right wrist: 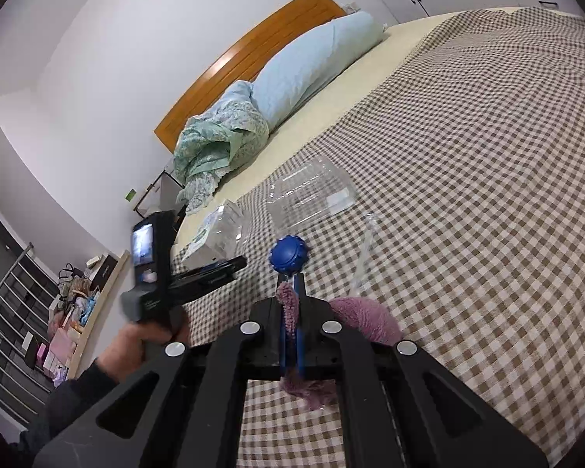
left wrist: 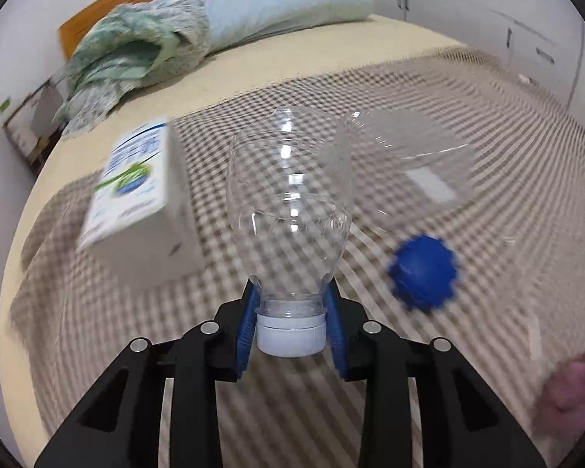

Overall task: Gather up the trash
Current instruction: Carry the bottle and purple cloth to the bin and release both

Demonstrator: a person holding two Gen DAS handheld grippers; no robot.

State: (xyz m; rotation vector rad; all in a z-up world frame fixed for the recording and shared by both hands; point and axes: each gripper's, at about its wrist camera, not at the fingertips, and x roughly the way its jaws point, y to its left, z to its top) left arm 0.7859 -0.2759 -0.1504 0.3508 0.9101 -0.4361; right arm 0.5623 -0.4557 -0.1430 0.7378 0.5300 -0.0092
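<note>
The left gripper is clamped on the neck of a clear plastic bottle, its blue pads either side of the white cap; the bottle is empty and unlabelled, its body pointing away over the checked blanket; the right gripper is closed on a fuzzy purple cloth; beyond lie a blue knobbed ball, a white carton and a clear clamshell tray.
</note>
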